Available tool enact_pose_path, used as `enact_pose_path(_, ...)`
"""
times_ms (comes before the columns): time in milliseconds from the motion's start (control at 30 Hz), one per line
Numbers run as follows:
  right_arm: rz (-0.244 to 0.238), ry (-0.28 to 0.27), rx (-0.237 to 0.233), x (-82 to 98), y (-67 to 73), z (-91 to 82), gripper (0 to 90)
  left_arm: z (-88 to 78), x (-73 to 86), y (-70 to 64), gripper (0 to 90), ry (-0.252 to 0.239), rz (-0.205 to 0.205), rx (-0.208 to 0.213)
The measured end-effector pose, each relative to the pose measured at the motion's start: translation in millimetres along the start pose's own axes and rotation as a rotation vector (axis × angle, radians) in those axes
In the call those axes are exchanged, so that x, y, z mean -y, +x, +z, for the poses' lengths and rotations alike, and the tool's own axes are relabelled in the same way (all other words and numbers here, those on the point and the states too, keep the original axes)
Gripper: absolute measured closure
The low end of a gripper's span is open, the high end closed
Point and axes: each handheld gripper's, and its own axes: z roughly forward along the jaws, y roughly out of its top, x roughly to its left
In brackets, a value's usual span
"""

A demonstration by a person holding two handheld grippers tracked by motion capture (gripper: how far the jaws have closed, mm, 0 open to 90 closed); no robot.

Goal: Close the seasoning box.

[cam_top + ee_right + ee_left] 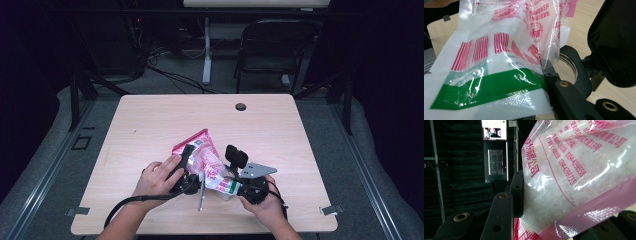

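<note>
Two grippers on one plastic bag [206, 161], held over the near-middle of the wooden table [150, 125]. The bag is clear with pink and red print, white granules inside, and a green band along its near end.

Left gripper [186, 167]: bag sits between its jaws. In the left gripper view the left-hand jaw lies flat against the bag [574, 175], which bulges out past it; jaws part closed on the bag's body.

Right gripper [235, 175]: clamped on the green-banded end. In the right gripper view the film [494, 75] is pinched at the jaw and fans out to the left; that gripper's grey three-cornered plate [256, 170] shows from above.

Both hands [159, 179] grip the tool bodies near the table's front edge. Cable [120, 207] trails from the left gripper off the near edge. Round grommet hole [240, 106] near the far edge, well apart from the bag.
</note>
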Motion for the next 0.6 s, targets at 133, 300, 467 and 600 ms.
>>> enact_pose_path(133,-0.004,0.005,0.002,0.0,-0.1,0.3,90.0,-0.2,0.0,-0.2,67.7,0.003,-0.008,0.008)
enact_pose_path(300,0.002,0.002,0.004,0.1,-0.1,0.7,90.0,-0.4,-0.7,0.7,68.0,0.000,-0.002,-0.004)
enact_pose_path(467,0.002,0.002,0.003,-0.1,-0.3,1.0,90.0,-0.4,-1.2,1.4,68.2,-0.003,-0.003,-0.007)
enact_pose_path(600,0.005,0.002,0.004,-0.1,-0.7,1.0,90.0,-0.9,-1.6,2.2,68.6,-0.003,-0.013,-0.003)
